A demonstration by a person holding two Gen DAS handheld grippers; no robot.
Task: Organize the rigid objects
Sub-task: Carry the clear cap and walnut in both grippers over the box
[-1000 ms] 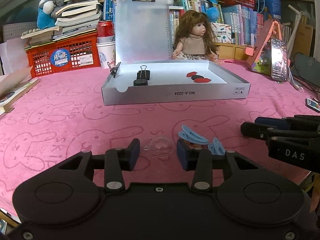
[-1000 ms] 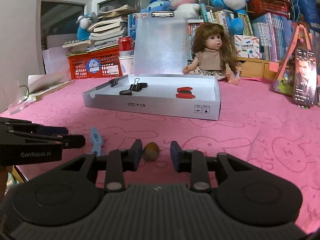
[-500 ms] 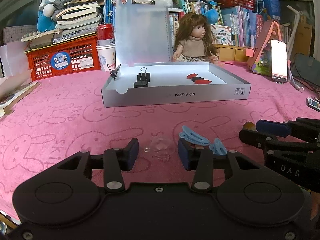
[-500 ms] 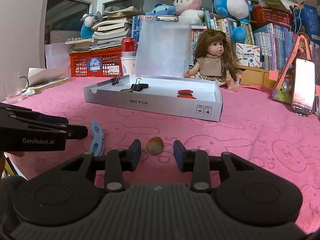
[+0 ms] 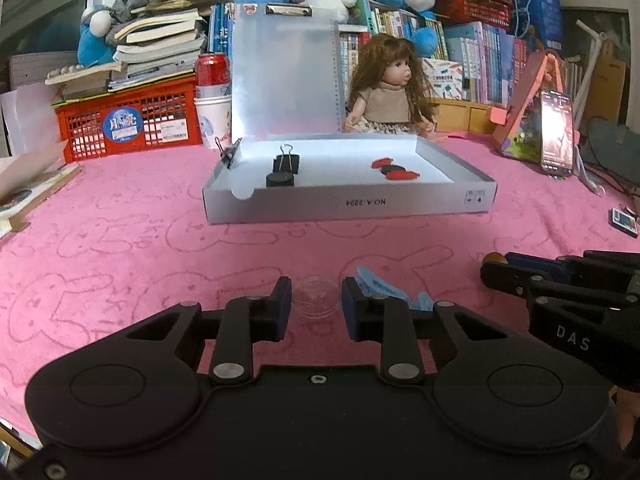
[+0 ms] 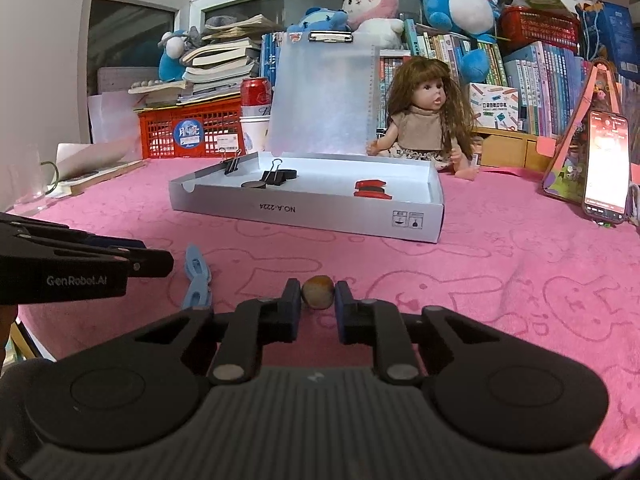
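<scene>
A clear round dome piece (image 5: 316, 295) lies on the pink cloth between the fingers of my left gripper (image 5: 315, 300), which close against its sides. A small brown stone (image 6: 317, 297) sits between the fingers of my right gripper (image 6: 318, 300), which have closed on it. Light blue plastic clips (image 5: 384, 286) lie just right of the left gripper; they also show in the right wrist view (image 6: 197, 278). The open grey box (image 5: 348, 202) holds black binder clips (image 5: 285, 164), a black disc (image 5: 280, 179) and red and black pieces (image 5: 394, 170).
A doll (image 5: 386, 92) sits behind the box. A red basket (image 5: 128, 120) with books and a soda can (image 5: 212, 70) stand at the back left. A phone on a stand (image 5: 554, 136) is at the right. A small card (image 5: 624, 222) lies near the right edge.
Both grippers have narrowed: the left around the clear dome, the right onto the brown stone. The right gripper also came closer to the stone.
</scene>
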